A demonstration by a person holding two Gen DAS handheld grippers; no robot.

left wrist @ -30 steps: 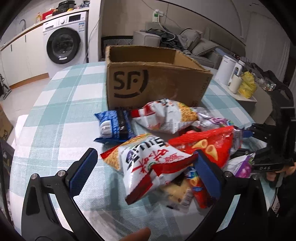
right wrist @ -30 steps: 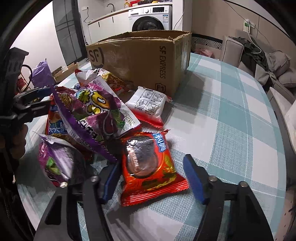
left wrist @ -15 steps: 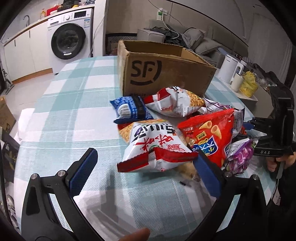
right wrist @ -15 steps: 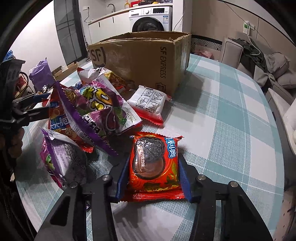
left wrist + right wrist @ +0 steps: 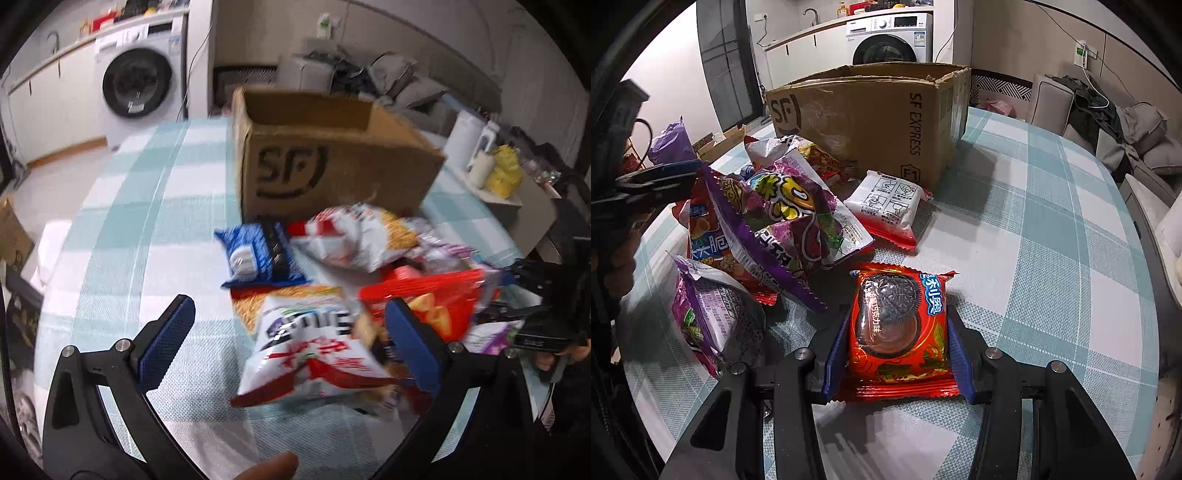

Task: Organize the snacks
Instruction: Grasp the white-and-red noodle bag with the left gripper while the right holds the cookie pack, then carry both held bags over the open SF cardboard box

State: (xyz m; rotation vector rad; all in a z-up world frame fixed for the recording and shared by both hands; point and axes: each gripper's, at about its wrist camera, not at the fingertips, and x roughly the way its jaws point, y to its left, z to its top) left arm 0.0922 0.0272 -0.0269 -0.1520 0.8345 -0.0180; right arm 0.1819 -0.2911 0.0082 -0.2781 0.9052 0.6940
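Note:
A pile of snack bags lies on the checked tablecloth in front of an open cardboard SF box (image 5: pixel 332 162), which also shows in the right wrist view (image 5: pixel 871 118). My right gripper (image 5: pixel 897 343) is shut on a red Oreo pack (image 5: pixel 899 325), its blue pads pressed against both sides. My left gripper (image 5: pixel 288 339) is open and empty above the pile, over a white and red snack bag (image 5: pixel 314 354). A blue pack (image 5: pixel 258 254), a red chip bag (image 5: pixel 439 306) and purple bags (image 5: pixel 790 210) lie in the pile.
A white noodle pack (image 5: pixel 890 206) lies beside the box. A washing machine (image 5: pixel 140 81) stands beyond the table. A side table with a kettle (image 5: pixel 465 140) is at the right. The tablecloth (image 5: pixel 1052 258) stretches to the right of the pile.
My right gripper closed in from both sides onto the red Oreo pack. My left gripper drifted over the pile and stayed open.

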